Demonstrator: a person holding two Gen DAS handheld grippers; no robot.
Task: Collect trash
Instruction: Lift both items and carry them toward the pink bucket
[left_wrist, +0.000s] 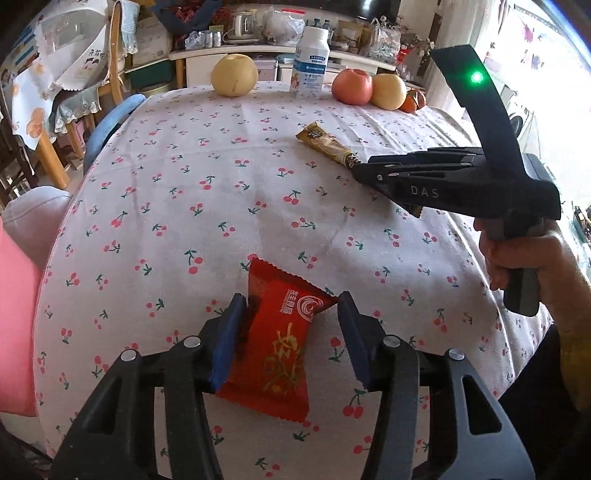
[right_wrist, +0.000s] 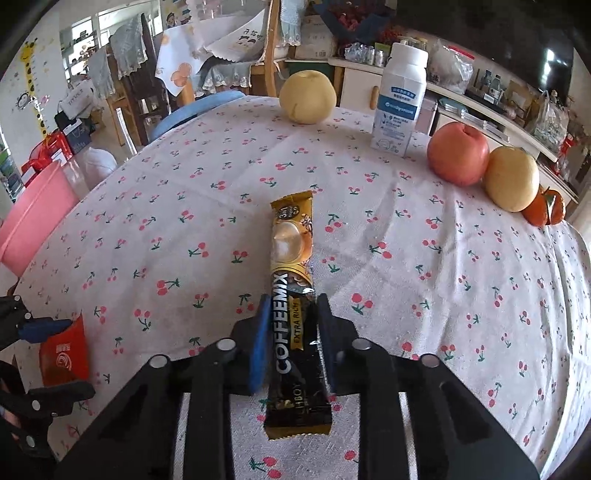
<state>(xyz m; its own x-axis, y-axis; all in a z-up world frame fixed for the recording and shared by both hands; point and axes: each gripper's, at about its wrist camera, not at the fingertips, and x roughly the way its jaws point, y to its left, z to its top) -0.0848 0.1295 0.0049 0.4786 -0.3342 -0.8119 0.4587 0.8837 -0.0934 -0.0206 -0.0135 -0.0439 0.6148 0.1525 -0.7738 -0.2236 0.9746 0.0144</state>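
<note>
A red snack wrapper (left_wrist: 277, 343) lies on the cherry-print tablecloth (left_wrist: 207, 206) between the blue pads of my left gripper (left_wrist: 291, 317). The jaws are open around it; the left pad touches its edge, the right pad stands apart. A gold and black coffee-mix stick (right_wrist: 293, 295) lies between the pads of my right gripper (right_wrist: 291, 314), which are closed in on its sides. In the left wrist view the right gripper (left_wrist: 360, 171) sits at the stick's (left_wrist: 327, 144) near end. The red wrapper also shows in the right wrist view (right_wrist: 64, 354), at the left.
At the table's far edge stand a yellow pear (left_wrist: 234, 75), a white bottle (left_wrist: 310, 61), a red apple (left_wrist: 351, 86), another pear (left_wrist: 388, 90) and a tangerine (left_wrist: 413, 101). A pink bin (right_wrist: 33, 225) sits off the left edge. Chairs and shelves are behind.
</note>
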